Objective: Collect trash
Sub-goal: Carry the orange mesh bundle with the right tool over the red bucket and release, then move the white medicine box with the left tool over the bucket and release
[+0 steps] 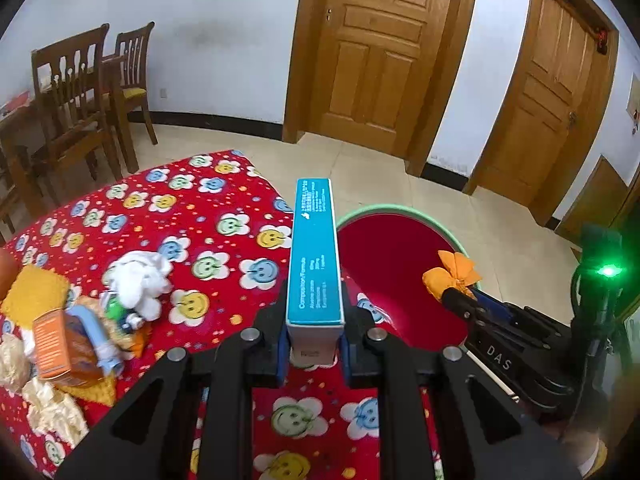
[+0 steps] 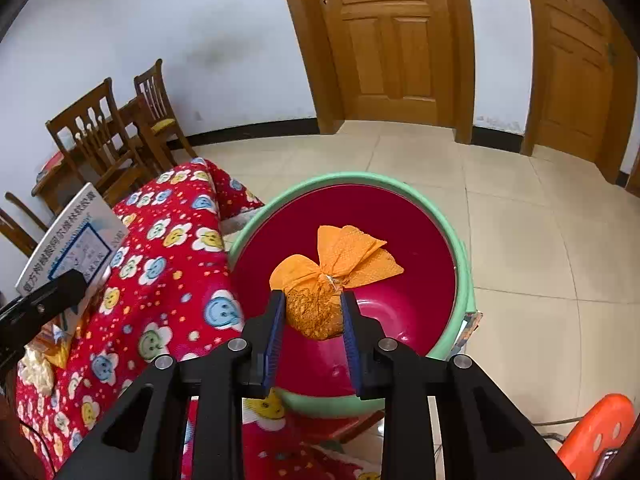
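My left gripper (image 1: 314, 320) is shut on a long blue carton (image 1: 314, 248), which sticks out forward over the red smiley-flower tablecloth (image 1: 180, 208). The right wrist view shows the same carton (image 2: 76, 240) at its left edge. My right gripper (image 2: 314, 308) is shut on an orange tied bundle (image 2: 344, 256), both blue pads touching its sides. It hangs above the red inside of a green-rimmed basin (image 2: 340, 180). The left wrist view has the basin (image 1: 400, 212) to the right of the carton, with the right gripper (image 1: 456, 294) and bundle (image 1: 452, 272) over it.
A pile of trash lies on the table's left: a white crumpled tissue (image 1: 136, 280), an orange box (image 1: 64, 344), a yellow cloth (image 1: 36, 292), crumpled paper (image 1: 56, 408). Wooden chairs (image 1: 76, 92) stand beyond the table. An orange plastic seat (image 2: 600, 432) is at the lower right.
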